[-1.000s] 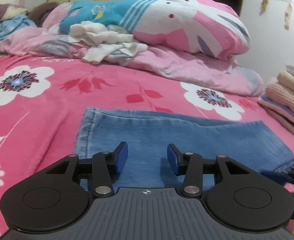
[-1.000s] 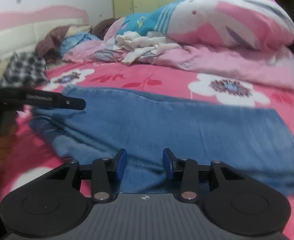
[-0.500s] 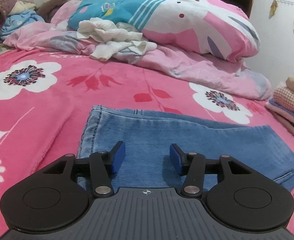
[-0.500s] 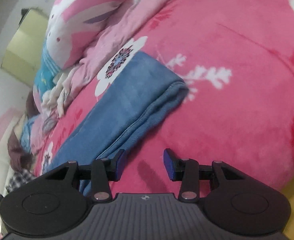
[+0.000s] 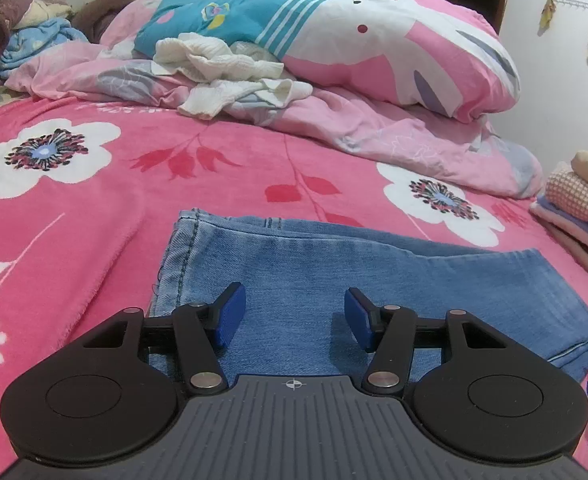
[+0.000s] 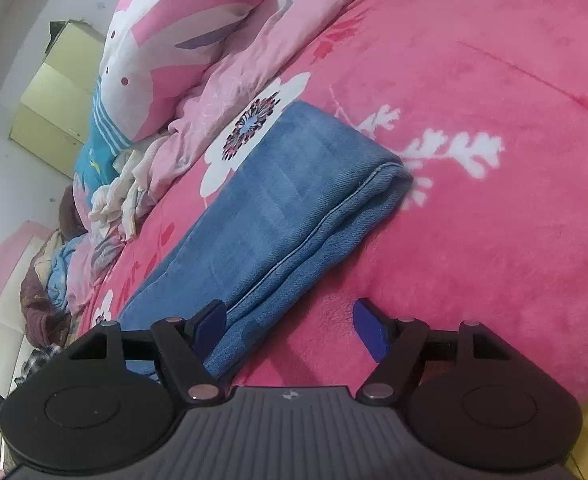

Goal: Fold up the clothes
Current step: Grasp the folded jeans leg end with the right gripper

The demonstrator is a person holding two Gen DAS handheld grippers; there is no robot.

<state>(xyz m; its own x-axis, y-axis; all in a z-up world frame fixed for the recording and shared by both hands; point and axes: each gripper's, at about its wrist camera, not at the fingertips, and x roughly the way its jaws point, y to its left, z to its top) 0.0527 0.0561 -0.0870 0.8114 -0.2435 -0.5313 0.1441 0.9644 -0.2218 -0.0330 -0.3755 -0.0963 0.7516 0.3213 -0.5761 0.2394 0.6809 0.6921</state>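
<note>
The folded jeans (image 5: 374, 280) lie flat on the bed blanket (image 5: 93, 208) while the left gripper (image 5: 289, 316) and right gripper (image 6: 289, 330), fingers just spreading wider and pinching nothing, wait to grab for another fold.

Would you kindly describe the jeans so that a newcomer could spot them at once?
Start from the pink flowered blanket covering the bed. On its near part, just ahead of the left tool, lie the folded jeans. They are the only blue denim there, flat and stitched at the hem, unlike the crumpled white garment farther back.
</note>
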